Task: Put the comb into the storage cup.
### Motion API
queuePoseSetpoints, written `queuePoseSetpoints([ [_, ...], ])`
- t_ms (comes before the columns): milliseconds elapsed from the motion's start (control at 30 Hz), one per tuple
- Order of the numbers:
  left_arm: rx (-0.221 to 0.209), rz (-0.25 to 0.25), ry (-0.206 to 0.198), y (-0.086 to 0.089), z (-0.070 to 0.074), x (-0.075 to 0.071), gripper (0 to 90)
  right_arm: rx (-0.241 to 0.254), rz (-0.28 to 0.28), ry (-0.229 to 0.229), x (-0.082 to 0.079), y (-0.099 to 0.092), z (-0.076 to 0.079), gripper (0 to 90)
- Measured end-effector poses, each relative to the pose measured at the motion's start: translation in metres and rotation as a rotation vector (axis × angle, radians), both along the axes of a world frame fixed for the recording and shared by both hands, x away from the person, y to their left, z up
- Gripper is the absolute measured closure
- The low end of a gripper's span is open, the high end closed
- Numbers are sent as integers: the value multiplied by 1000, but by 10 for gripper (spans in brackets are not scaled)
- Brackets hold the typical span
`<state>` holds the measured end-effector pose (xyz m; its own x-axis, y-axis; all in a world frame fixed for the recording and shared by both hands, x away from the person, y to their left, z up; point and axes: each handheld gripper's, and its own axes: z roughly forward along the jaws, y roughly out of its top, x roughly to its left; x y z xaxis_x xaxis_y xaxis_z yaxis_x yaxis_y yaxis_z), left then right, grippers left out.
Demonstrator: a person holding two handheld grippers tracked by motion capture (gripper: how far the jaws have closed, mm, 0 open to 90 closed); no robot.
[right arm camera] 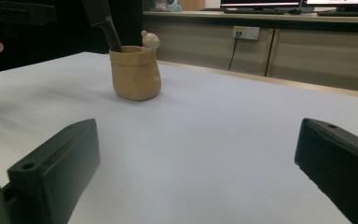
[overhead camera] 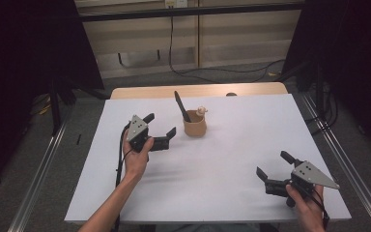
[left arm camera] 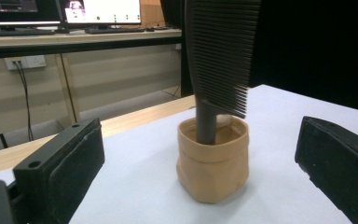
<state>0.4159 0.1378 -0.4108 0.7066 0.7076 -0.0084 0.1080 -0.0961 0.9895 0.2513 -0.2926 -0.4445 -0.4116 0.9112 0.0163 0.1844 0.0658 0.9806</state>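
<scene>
White sheeting covers the surface, with a strip of bare wood along its far edge and dark curtains to either side. Toward the far middle stands a small tan pouch with a black comb upright in it, handle down, and a little pale figure at its rim. The left gripper sits just left of the pouch, jaws spread wide and holding nothing, the pouch framed between them in the left gripper view. The right gripper waits near the right corner, well apart, jaws likewise wide and empty. Nothing looks grasped yet, so the work seems at its start, with the reach for the comb or pouch remaining. What the pale figure is stays unclear, and the comb's top is cut off in both gripper views.
</scene>
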Motion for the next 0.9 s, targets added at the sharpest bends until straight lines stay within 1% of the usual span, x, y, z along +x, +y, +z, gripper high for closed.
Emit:
queuePoseSetpoints([
  [33, -7, 0, 2, 0, -1, -1, 15, -1, 1, -1, -1, 0, 0, 0],
  [100, 3, -8, 3, 1, -3, -4, 15, 0, -1, -2, -1, 0, 0, 0],
  [200, 9, 13, 5, 2, -4, -6, 18, -2, -6, -3, -1, 0, 1, 0],
  [333, 16, 16, 1, 6, -8, -11, 16, -3, -9, -7, -3, -1, 2, 0],
  [400, 17, 21, 13, 8, -9, -14, 16, -2, -11, -9, -3, -1, 2, 0],
  [467, -5, 29, 9, 10, -10, -18, 16, -3, -11, -8, -3, -1, 2, 0],
  [500, -13, 28, 14, 11, -10, -20, 16, -6, -10, -8, -3, -1, 2, 0],
  [633, -8, 43, -1, 17, -8, -29, 13, -4, -12, -6, -3, -1, 2, 0],
  [700, -9, 49, 3, 21, -6, -32, 13, -8, -13, -5, -3, -1, 2, 0],
  [733, -24, 48, 1, 23, -6, -34, 13, -5, -14, -7, -3, -1, 2, 0],
  [767, -30, 57, -2, 25, -6, -36, 13, -9, -12, -8, -3, 0, 2, 0],
  [800, -38, 77, 8, 26, -6, -39, 13, -7, -13, -7, -3, 0, 2, 0],
  [833, -33, 88, 22, 27, -6, -42, 10, -7, -14, -6, -3, 0, 2, 0],
  [867, -25, 92, 22, 28, -6, -45, 9, -6, -14, -6, -3, 0, 2, 0],
  [900, -25, 95, 14, 29, -7, -48, 11, -9, -14, -7, -3, 0, 2, 0],
])
